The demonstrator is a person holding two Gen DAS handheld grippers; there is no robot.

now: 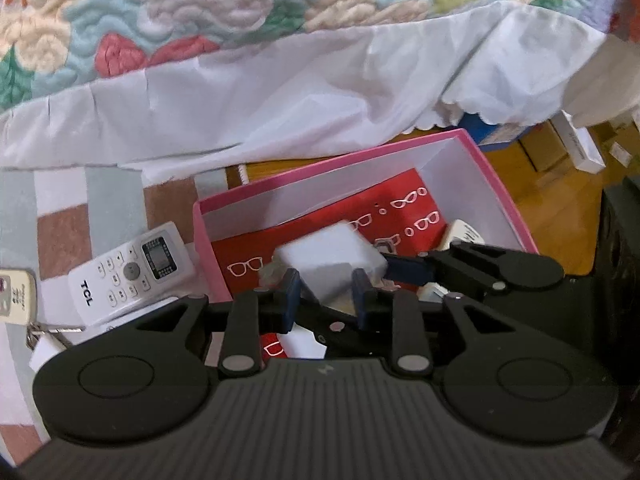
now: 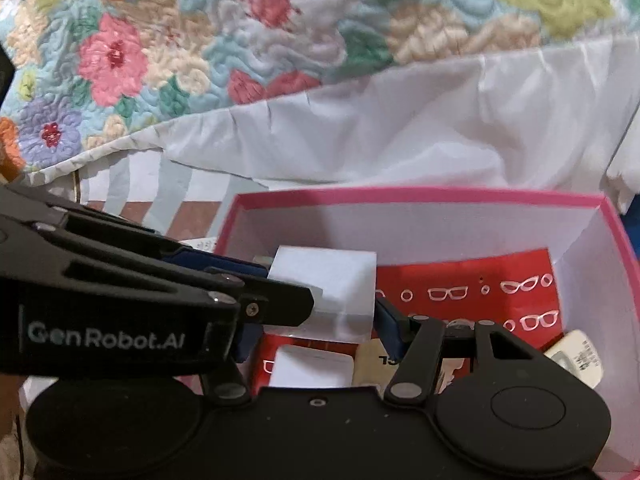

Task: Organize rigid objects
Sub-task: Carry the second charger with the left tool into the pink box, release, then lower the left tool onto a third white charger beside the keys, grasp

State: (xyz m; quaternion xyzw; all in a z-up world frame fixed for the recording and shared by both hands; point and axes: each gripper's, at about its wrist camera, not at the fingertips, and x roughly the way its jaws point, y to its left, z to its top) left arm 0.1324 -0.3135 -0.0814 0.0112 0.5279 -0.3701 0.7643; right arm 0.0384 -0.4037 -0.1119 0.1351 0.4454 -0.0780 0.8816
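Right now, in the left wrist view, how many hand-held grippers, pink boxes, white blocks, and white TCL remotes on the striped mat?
Hand-held grippers: 2 (left hand-held gripper, right hand-held gripper)
Pink box: 1
White block: 1, between both grippers' fingers
White TCL remote on the striped mat: 1
Total: 5

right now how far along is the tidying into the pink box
Done: a red glasses-print case and a few small white items already lie in the pink box. In hand: both the left gripper and right gripper grip a white block over the box. Left: the white TCL remote and a keyfob outside it.
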